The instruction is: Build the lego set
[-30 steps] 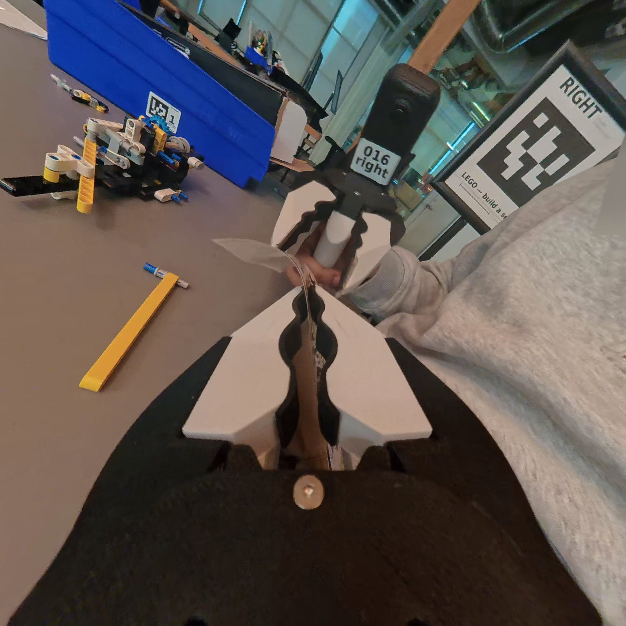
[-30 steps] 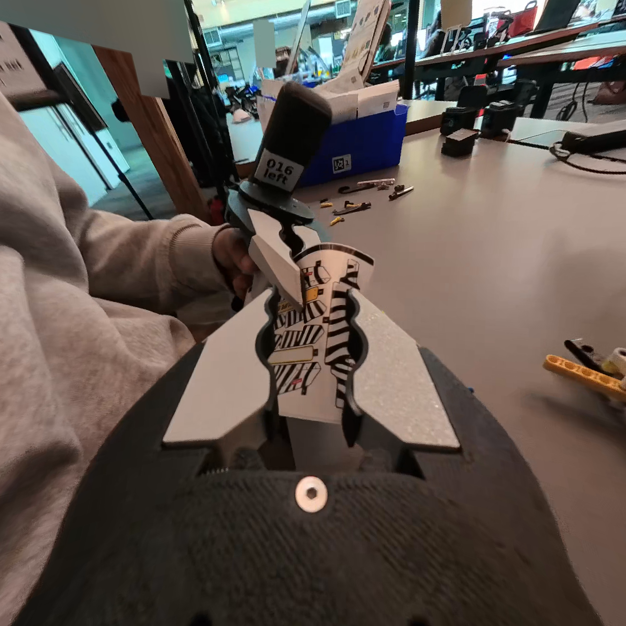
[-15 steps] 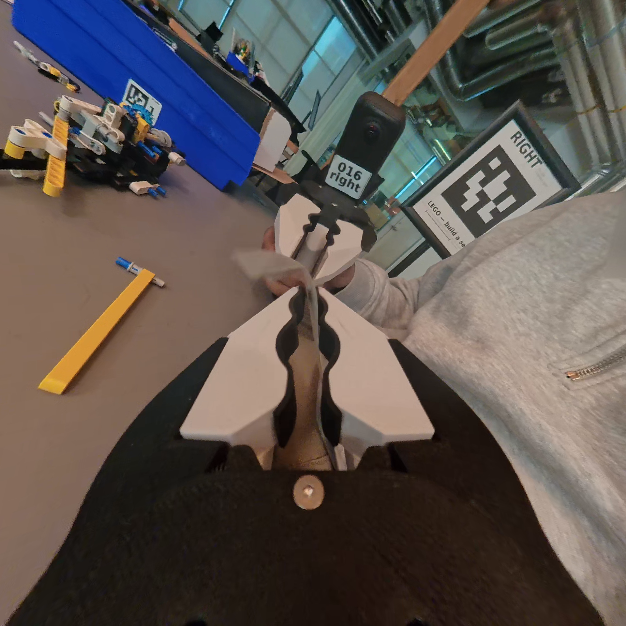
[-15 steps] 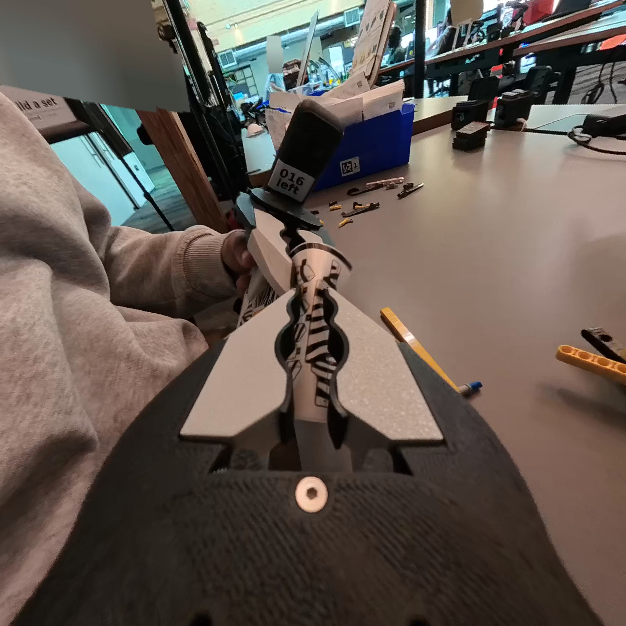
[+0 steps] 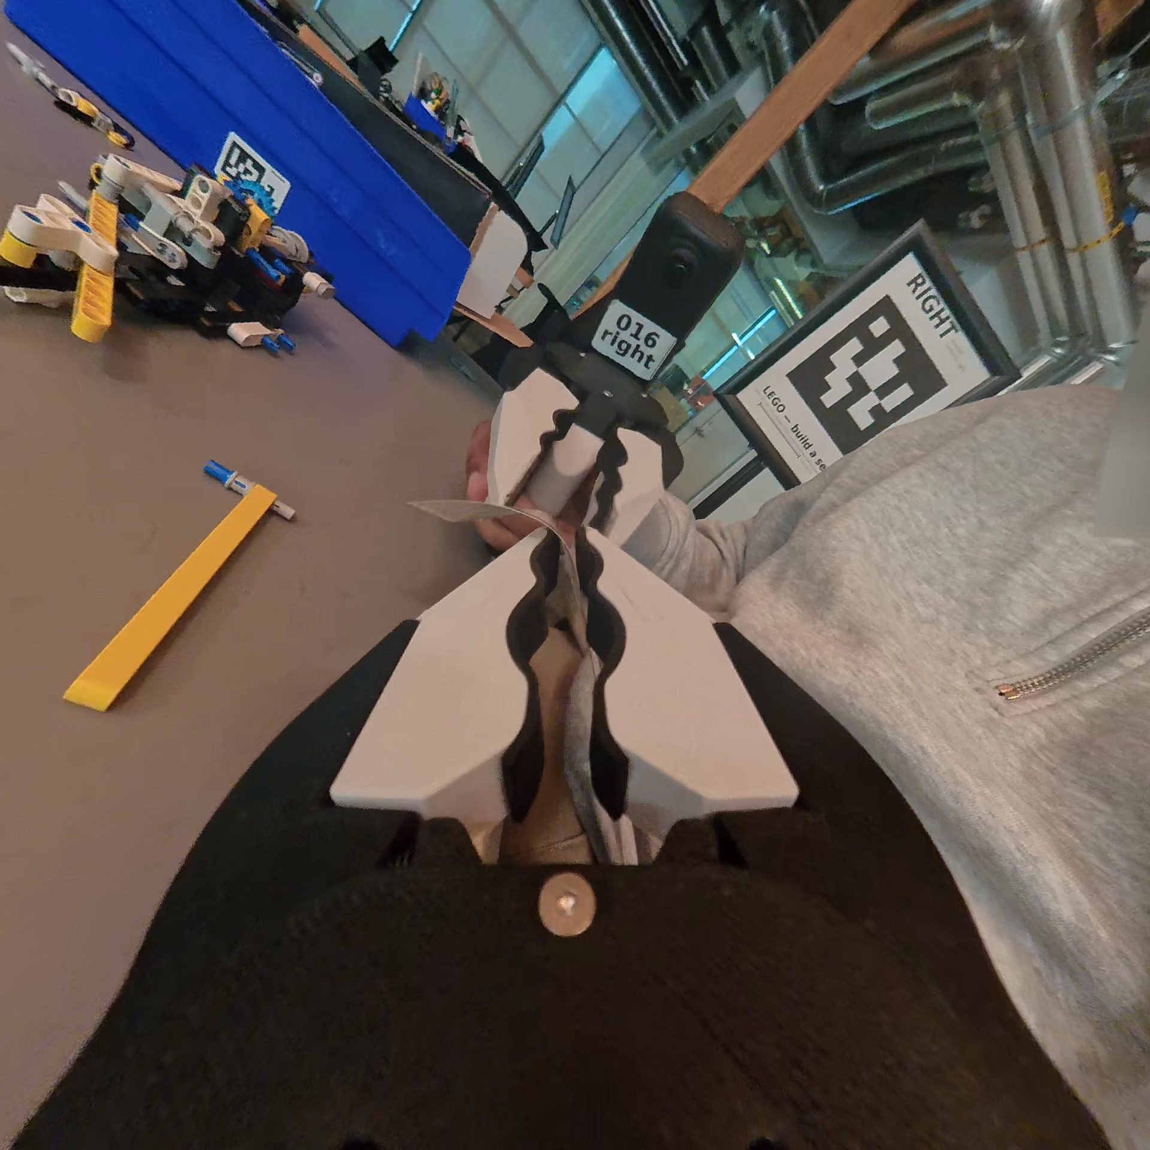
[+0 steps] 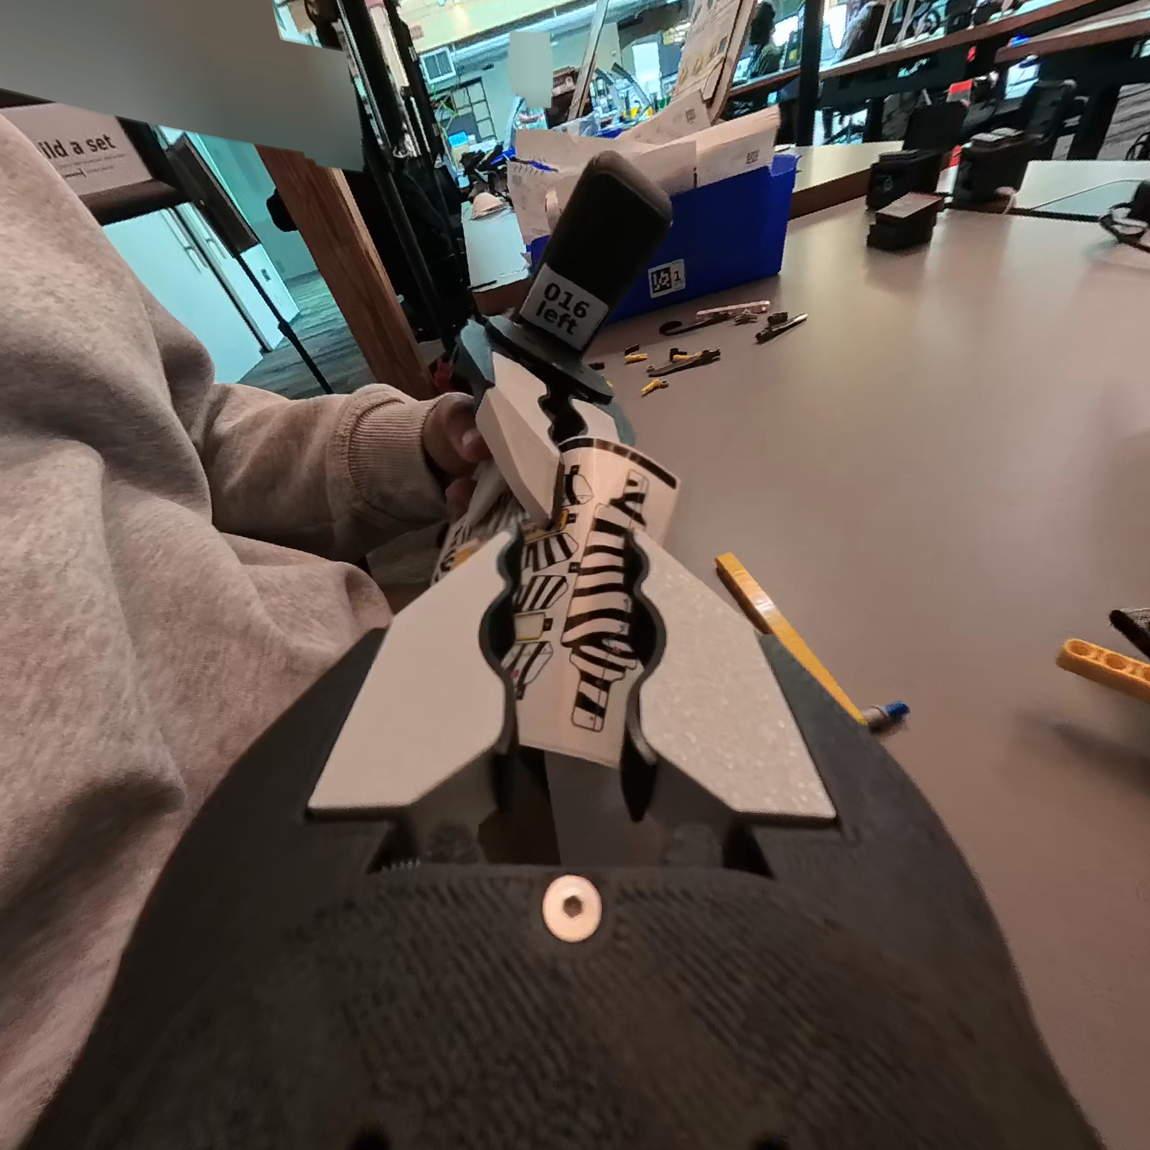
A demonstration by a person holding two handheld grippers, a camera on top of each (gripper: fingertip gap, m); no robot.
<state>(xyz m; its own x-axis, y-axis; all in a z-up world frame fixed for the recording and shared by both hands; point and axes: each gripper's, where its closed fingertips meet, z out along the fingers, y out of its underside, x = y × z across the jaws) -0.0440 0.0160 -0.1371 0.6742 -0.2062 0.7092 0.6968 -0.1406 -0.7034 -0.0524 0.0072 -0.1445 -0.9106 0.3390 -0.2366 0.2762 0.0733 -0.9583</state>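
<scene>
A sticker sheet (image 6: 597, 597) with black-and-white striped decals is held in the air between the two grippers, which face each other. My left gripper (image 5: 563, 544) is shut on the sheet's edge, seen edge-on (image 5: 473, 511); in the right wrist view, the left gripper (image 6: 551, 491) pinches the sheet's upper part. My right gripper (image 6: 579, 541) is open, its fingers either side of the curved sheet. The partly built lego model (image 5: 155, 249) stands on the grey table (image 5: 311, 435), far left.
A long yellow beam (image 5: 168, 597) with a blue pin lies on the table, also in the right wrist view (image 6: 784, 628). A blue bin (image 5: 280, 155) stands behind the model. Small loose parts (image 6: 684, 361) lie near the bin (image 6: 715, 249). A grey sleeve (image 5: 933, 622) fills the right. Less than 4 cm separates the two grippers' tips. Left tips and right tips are each some 20 cm from the partly built lego model (image 5: 155, 249).
My right gripper's jaws have opened wider than half a second ago, and the sheet has uncurled between them. My left gripper keeps its hold on the sheet.
</scene>
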